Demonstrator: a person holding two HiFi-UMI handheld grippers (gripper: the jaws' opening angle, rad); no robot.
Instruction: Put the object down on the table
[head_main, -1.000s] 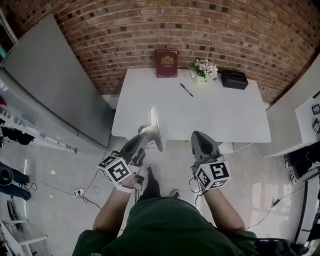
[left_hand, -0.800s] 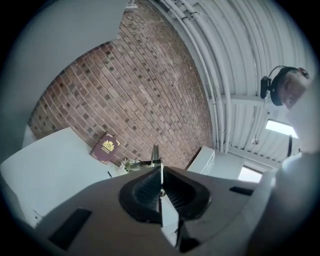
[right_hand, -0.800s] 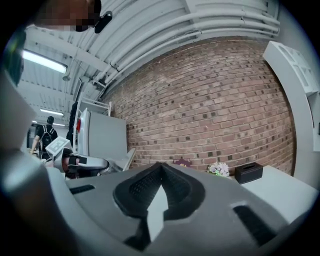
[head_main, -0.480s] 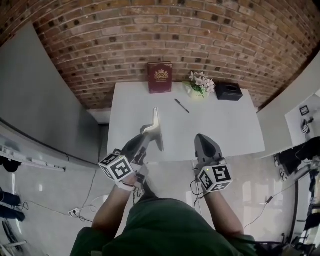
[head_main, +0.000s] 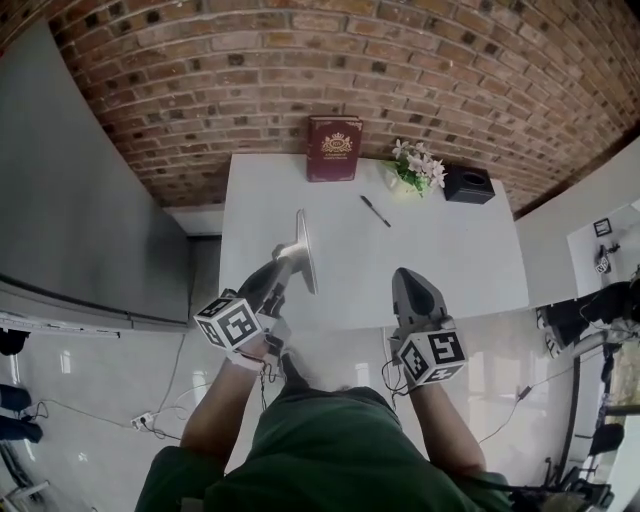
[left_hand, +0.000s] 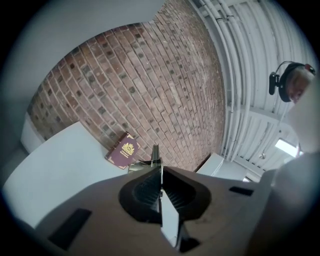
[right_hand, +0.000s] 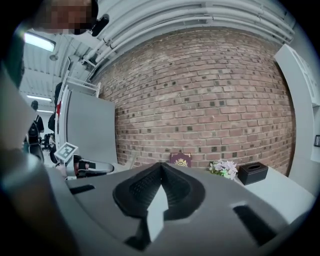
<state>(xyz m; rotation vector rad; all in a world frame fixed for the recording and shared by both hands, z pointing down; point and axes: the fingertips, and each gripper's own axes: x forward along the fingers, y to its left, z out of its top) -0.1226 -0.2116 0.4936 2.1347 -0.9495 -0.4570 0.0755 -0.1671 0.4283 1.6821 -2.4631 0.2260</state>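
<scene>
A thin flat grey-white panel (head_main: 301, 250) stands on edge above the front left part of the white table (head_main: 460, 250). My left gripper (head_main: 285, 266) is shut on its near end. In the left gripper view the panel shows only as a thin edge (left_hand: 155, 154) rising from between the closed jaws, and I cannot tell whether it touches the tabletop. My right gripper (head_main: 409, 286) is shut and holds nothing. It hovers over the table's front edge, to the right of the panel. Its jaws meet at the tip (right_hand: 161, 169) in the right gripper view.
A maroon book (head_main: 335, 149) leans against the brick wall at the table's back. To its right are a small pot of flowers (head_main: 418, 168) and a black box (head_main: 469, 185). A pen (head_main: 375, 210) lies mid-table. A grey partition (head_main: 80, 200) stands at the left.
The table has come closer. Both grippers, which hung in front of its edge, are now above its front part. The left gripper still holds the panel on edge.
</scene>
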